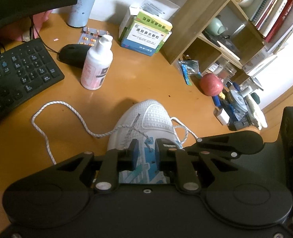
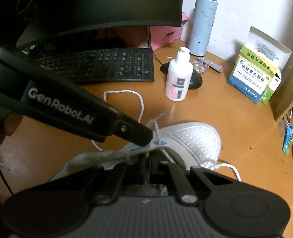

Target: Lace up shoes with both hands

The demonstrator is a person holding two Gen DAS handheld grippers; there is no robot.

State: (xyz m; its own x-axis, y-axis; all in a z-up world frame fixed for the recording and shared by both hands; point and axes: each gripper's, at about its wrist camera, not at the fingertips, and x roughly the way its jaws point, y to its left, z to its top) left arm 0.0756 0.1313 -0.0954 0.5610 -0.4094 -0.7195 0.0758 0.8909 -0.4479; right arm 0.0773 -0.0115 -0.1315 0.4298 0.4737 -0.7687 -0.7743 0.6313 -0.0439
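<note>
A white mesh shoe (image 1: 156, 117) with blue trim lies on the orange desk (image 1: 126, 83), toe pointing away. Its white speckled lace (image 1: 47, 107) loops out to the left on the desk. My left gripper (image 1: 148, 150) is over the eyelet rows, jaws a little apart, and a short lace end (image 1: 148, 145) stands up between the pads without being pinched. In the right wrist view the left gripper (image 2: 144, 137) reaches in from the left, beside the lace end (image 2: 156, 128). My right gripper (image 2: 149, 165) is shut on the upper edge of the shoe (image 2: 196, 140).
A black keyboard (image 1: 17, 69), a black mouse (image 1: 73, 54) and a white-pink bottle (image 1: 96, 65) stand behind the shoe. Medicine boxes (image 1: 146, 35), a wooden shelf (image 1: 215, 29) and a red apple (image 1: 211, 84) crowd the right. A blue flask (image 2: 203, 23) and monitor (image 2: 87, 6) stand at the back.
</note>
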